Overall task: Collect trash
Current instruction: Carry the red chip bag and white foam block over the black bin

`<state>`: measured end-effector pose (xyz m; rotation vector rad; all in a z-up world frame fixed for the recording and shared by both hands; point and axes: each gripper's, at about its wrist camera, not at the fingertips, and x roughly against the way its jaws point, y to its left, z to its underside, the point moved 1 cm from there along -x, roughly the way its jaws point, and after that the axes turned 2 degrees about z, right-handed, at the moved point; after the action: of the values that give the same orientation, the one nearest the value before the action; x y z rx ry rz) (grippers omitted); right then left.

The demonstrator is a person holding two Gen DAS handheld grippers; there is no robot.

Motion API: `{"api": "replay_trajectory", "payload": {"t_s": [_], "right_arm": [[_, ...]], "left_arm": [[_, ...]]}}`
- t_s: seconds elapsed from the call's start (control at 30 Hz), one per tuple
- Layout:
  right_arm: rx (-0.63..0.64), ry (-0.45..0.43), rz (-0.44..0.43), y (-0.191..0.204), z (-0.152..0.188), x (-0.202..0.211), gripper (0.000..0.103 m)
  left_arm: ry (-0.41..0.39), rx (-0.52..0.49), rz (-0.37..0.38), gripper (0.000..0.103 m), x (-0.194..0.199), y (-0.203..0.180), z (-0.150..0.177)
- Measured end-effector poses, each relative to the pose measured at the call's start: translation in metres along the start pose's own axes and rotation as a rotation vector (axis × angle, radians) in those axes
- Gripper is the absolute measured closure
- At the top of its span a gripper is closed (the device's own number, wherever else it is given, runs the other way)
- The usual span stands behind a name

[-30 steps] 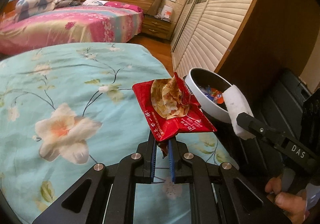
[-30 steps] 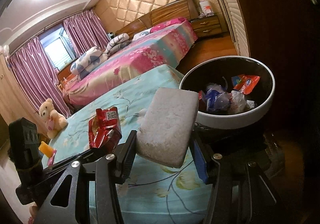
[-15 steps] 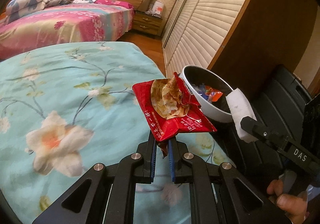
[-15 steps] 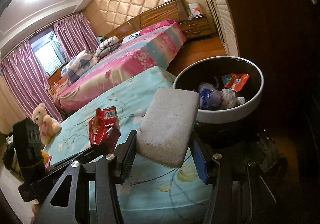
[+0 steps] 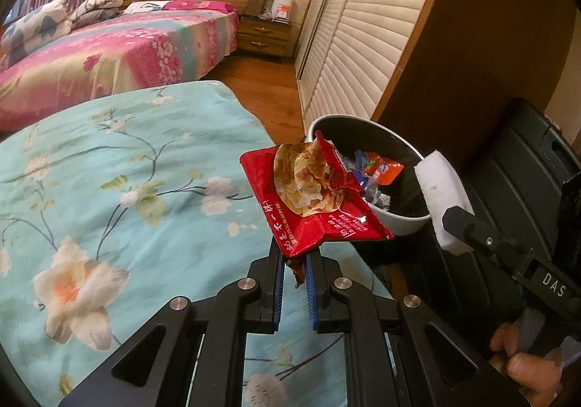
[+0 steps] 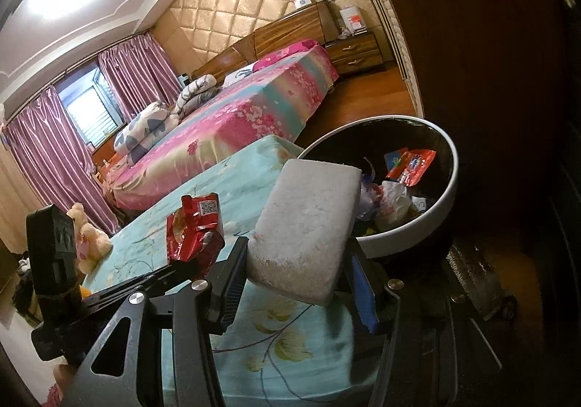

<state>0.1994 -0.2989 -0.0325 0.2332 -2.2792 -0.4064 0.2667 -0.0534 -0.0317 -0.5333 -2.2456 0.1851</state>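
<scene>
Left gripper (image 5: 293, 267), clamped on crumpled red foil snack wrapper (image 5: 312, 194), and right gripper (image 6: 296, 274), clamped on white foam block (image 6: 307, 227), both sit just short of the white-rimmed black bin (image 6: 448, 189) ahead, the right nearer.

Torn red snack wrapper (image 5: 308, 196) and white foam block (image 6: 308, 225) beside half-full trash bin (image 6: 448, 189)

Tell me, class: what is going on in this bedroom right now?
A person is collecting trash with two handheld tongs. The left tongs pinch a crumpled red foil snack wrapper; the right tongs clamp a white rectangular foam block. Both hang over the floral turquoise bedspread, near the white-rimmed round bin already holding wrappers.
</scene>
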Motion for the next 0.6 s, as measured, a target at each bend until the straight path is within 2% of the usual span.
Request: {"api": "replay_trajectory", "payload": {"t_s": [0.6], "right_arm": [[-0.015,-0.005,0.002,-0.02,-0.02,-0.007,0.05]], "left_arm": [[0.018,-0.064,0.003,0.094,-0.021,-0.025,-0.021]]}}
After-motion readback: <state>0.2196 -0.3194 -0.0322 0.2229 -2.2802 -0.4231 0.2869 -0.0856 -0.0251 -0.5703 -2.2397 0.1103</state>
